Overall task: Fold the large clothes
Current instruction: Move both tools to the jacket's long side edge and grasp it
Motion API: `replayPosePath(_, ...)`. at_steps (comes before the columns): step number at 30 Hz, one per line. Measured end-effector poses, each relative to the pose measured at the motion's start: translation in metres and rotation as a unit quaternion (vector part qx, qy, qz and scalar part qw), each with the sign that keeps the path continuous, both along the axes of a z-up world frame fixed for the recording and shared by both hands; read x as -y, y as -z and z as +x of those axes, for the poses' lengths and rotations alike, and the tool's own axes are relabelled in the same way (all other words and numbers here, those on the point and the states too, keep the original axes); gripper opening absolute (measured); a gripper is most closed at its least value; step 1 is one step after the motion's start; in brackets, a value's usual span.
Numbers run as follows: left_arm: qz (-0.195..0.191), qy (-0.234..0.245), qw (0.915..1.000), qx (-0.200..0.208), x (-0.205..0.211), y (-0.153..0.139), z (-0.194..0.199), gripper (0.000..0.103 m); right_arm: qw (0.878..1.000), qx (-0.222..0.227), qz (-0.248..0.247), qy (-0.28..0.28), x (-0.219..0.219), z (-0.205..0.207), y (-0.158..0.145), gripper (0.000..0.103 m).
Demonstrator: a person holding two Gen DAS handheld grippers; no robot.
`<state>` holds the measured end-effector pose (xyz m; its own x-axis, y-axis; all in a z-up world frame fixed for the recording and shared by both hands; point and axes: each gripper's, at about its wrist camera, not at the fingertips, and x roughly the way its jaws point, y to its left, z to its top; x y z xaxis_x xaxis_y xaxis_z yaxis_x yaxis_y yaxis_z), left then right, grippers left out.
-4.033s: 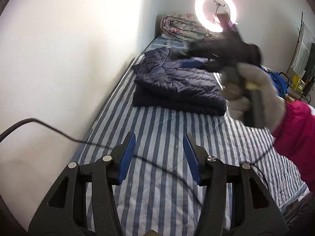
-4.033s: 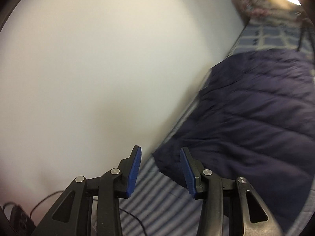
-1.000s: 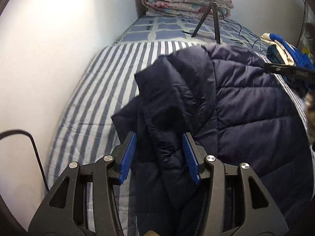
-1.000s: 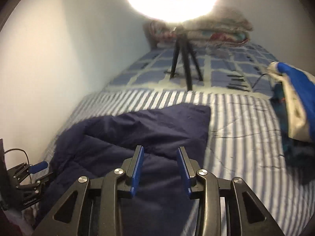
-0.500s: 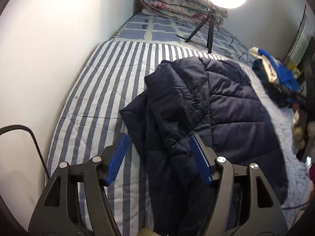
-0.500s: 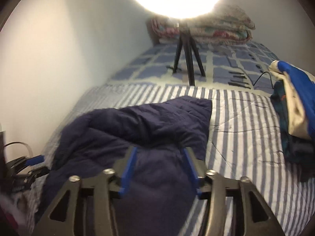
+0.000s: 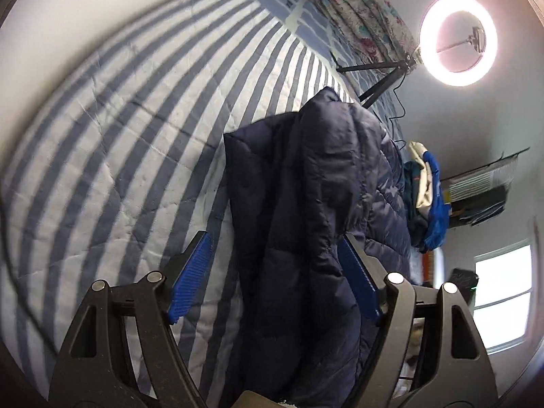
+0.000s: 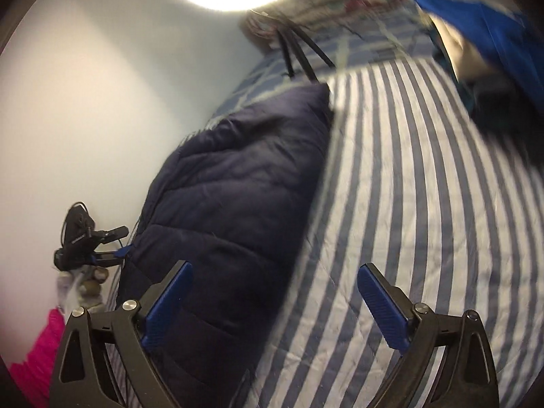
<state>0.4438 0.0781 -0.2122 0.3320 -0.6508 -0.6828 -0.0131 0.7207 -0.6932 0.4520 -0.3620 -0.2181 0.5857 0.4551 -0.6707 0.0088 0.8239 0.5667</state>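
My left claw (image 7: 273,272) is spread wide, blue pads far apart, nothing pinched between them, and it is rolled over to one side. My right claw (image 8: 273,301) is spread just as wide and grips nothing. From the right claw's view, the left claw (image 8: 102,241) sits off to its left, with my gloved left hand (image 8: 83,287) beneath it.

- bed (image 7: 136,129) with a blue-and-white striped cover, right up against a plain white wall (image 8: 85,119)
- ring light (image 7: 457,39) glowing on its tripod
- bright window (image 7: 503,292) off to the side
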Motion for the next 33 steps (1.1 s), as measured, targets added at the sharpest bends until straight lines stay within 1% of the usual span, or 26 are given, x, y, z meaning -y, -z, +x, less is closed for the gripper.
replayPosePath(2,-0.030,0.001,0.9995,-0.008,-0.003,0.008,0.003,0.079,0.999,-0.005,0.034,0.003,0.006,0.000,0.009,0.098)
replayPosePath(5,-0.067,0.008,0.9977,-0.006,-0.005,0.013,0.009,0.079,0.997,-0.006,0.075,0.001,0.011,0.001,0.017,0.098)
replayPosePath(8,-0.102,0.017,0.9946,-0.011,-0.006,0.021,0.016,0.079,0.995,-0.011,0.098,-0.011,0.011,0.003,0.023,0.098)
replayPosePath(11,-0.117,0.030,0.9927,-0.011,-0.004,0.026,0.021,0.079,0.993,-0.015,0.114,-0.026,0.006,0.008,0.028,0.098)
replayPosePath(15,-0.110,0.060,0.9921,-0.004,0.009,0.025,0.027,0.079,0.991,-0.014,0.121,-0.056,-0.006,0.017,0.033,0.099)
replayPosePath(18,-0.104,0.070,0.9920,-0.001,0.017,0.025,0.031,0.079,0.989,-0.014,0.128,-0.069,-0.015,0.020,0.034,0.098)
replayPosePath(20,-0.103,0.071,0.9921,-0.001,0.023,0.025,0.035,0.079,0.988,-0.013,0.136,-0.076,-0.022,0.024,0.034,0.096)
replayPosePath(22,-0.099,0.073,0.9923,-0.002,0.028,0.024,0.038,0.079,0.986,-0.014,0.140,-0.087,-0.030,0.025,0.033,0.091)
replayPosePath(24,-0.092,0.076,0.9928,-0.001,0.033,0.023,0.039,0.079,0.987,-0.015,0.131,-0.093,-0.036,0.026,0.032,0.089)
replayPosePath(26,-0.076,0.081,0.9938,0.001,0.042,0.021,0.041,0.079,0.987,-0.015,0.127,-0.094,-0.044,0.029,0.032,0.088)
replayPosePath(28,-0.059,0.082,0.9949,0.002,0.047,0.020,0.041,0.077,0.987,-0.019,0.130,-0.091,-0.049,0.030,0.034,0.083)
replayPosePath(30,-0.042,0.082,0.9957,0.002,0.051,0.018,0.041,0.070,0.987,-0.026,0.131,-0.084,-0.050,0.032,0.035,0.080)
replayPosePath(32,-0.030,0.081,0.9963,0.005,0.057,0.014,0.041,0.058,0.988,-0.030,0.125,-0.082,-0.052,0.031,0.033,0.074)
replayPosePath(33,-0.022,0.081,0.9964,0.013,0.059,0.010,0.038,0.055,0.989,-0.032,0.122,-0.080,-0.051,0.029,0.032,0.069)
